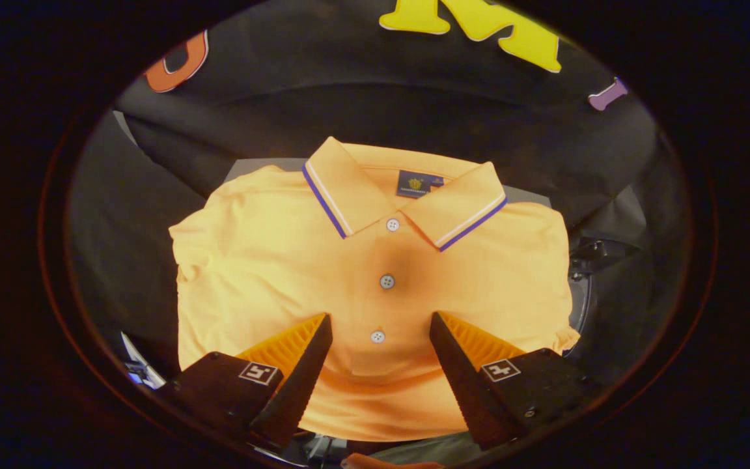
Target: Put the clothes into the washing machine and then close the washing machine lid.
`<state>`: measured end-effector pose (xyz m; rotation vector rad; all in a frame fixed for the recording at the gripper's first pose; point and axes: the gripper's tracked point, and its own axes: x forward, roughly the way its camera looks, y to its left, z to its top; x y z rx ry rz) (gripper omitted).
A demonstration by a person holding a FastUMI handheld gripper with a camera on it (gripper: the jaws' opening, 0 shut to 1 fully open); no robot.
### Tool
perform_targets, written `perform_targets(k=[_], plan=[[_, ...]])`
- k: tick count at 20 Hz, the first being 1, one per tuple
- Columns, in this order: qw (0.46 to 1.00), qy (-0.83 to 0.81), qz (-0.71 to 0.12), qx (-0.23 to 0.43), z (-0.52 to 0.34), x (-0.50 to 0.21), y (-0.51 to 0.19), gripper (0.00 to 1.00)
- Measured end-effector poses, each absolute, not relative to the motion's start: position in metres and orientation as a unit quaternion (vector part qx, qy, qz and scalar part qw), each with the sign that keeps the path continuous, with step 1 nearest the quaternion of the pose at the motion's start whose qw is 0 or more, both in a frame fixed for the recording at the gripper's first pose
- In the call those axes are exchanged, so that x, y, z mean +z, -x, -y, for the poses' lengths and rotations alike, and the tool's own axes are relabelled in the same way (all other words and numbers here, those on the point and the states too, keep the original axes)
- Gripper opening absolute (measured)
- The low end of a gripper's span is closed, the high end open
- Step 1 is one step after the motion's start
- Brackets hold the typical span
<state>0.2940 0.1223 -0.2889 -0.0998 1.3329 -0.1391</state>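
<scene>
A folded orange polo shirt (271,260) with a blue-and-white trimmed collar (339,195) lies flat just ahead of me, buttons facing up. My gripper (380,319) hovers over its lower front, open, with the placket and its lowest button between the two fingers. Neither finger presses on the cloth. A dark shadow falls on the shirt around the middle button.
The shirt rests on a grey surface (245,168) whose far corners peek out past the shoulders. To the right of the shirt sits a dark round machine part (586,286). Black cloth hangs behind everything.
</scene>
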Motion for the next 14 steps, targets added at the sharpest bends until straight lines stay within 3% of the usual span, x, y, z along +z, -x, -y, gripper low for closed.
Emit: perform_targets(k=[4,9,12,14], plan=[[0.779,0.049,-0.622,-0.058,-0.12,-0.287,-0.293,0.98],[0.775,0.046,-0.628,-0.057,-0.116,-0.285,-0.292,0.86],[0.774,0.048,-0.629,-0.056,-0.11,-0.285,-0.292,0.73],[0.775,0.046,-0.627,-0.06,-0.106,-0.284,-0.292,0.58]])
